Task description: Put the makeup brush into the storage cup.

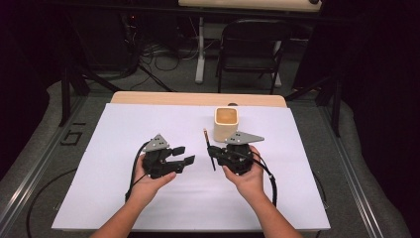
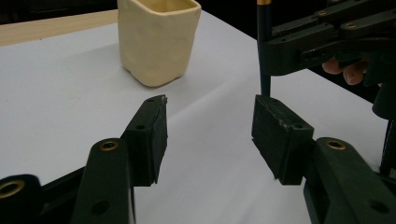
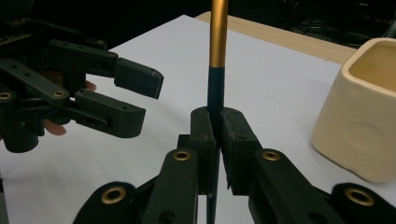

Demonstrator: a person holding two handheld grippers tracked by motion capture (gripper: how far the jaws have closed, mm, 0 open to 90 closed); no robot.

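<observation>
The right gripper (image 3: 217, 133) is clamped on a black-and-gold pen (image 3: 217, 51), held upright above the bench (image 1: 124, 198) beside the cream cup (image 1: 227, 123); the left gripper (image 2: 210, 126) gapes empty, well apart

White-covered table (image 1: 148, 208) (cream cup (image 1: 227, 123) on it).

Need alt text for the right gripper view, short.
The right hand-held gripper is shut on a black and gold pencil that stands upright over a white table sheet. A cream square cup sits at right; the left hand-held gripper, jaws open, is at left.
</observation>
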